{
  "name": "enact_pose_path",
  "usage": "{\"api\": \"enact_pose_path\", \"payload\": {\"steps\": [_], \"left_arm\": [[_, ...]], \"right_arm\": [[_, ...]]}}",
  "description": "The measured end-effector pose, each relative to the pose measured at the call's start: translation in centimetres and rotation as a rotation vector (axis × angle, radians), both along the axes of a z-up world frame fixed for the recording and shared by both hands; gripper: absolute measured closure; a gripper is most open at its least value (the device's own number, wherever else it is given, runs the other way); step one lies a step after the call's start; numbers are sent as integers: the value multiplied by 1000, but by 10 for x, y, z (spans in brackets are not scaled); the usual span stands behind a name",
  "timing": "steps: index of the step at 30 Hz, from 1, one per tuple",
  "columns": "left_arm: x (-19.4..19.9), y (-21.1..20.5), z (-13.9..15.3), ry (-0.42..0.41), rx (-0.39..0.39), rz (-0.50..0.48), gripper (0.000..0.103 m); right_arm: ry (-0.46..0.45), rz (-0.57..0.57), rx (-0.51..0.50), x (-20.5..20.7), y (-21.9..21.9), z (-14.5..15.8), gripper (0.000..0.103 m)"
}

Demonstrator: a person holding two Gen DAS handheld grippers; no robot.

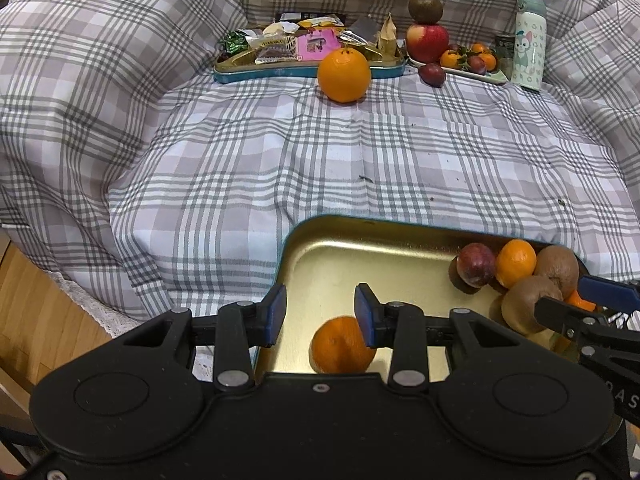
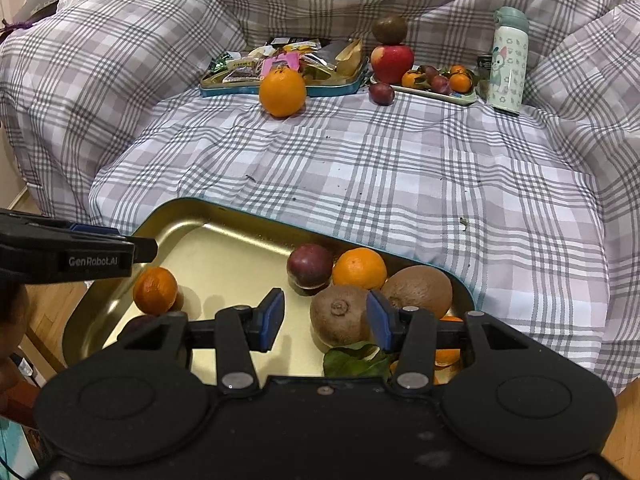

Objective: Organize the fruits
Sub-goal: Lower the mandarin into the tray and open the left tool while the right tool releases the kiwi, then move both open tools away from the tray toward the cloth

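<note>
From your left wrist, the left tongs point(image 1: 320, 314) stand spread, empty, over a small orange point(image 1: 340, 346) lying in the near gold tray point(image 1: 304, 240). A big orange point(image 1: 344, 75) waits on the bed point(image 1: 360, 152), far off.

From your right wrist, the right tongs point(image 2: 325, 322) hang spread beside a kiwi point(image 2: 340, 314), holding nothing. Sorting looks roughly half done: the far plate point(image 2: 464, 98) is not yet emptied.

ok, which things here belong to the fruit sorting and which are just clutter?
Job: gold tray, its mandarin, kiwis, plum; loose orange; apple; fruit plate.
Clutter: snack tin, bottle, plaid bedding.
</note>
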State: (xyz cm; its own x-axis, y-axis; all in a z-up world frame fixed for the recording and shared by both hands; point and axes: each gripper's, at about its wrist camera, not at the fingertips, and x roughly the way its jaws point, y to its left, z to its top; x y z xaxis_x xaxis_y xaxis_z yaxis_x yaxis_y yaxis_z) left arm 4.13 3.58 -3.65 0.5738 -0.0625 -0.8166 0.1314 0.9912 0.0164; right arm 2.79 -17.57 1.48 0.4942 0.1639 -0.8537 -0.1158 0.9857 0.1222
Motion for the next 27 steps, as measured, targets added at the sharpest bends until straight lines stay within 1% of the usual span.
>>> {"api": "enact_pose_path", "payload": {"steps": [13,22,27], "left_arm": [[36,-7,12,-27,21,12,57],[61,-15,12,-23,43,4,57],[77,-20,7,-8,52,1,57]], "right_arm": [[-12,-73,14,22,-22,4,55],[-20,-154,4,62,-46,1,55],[-5,-180,-13,86,-57,-8,55]]}}
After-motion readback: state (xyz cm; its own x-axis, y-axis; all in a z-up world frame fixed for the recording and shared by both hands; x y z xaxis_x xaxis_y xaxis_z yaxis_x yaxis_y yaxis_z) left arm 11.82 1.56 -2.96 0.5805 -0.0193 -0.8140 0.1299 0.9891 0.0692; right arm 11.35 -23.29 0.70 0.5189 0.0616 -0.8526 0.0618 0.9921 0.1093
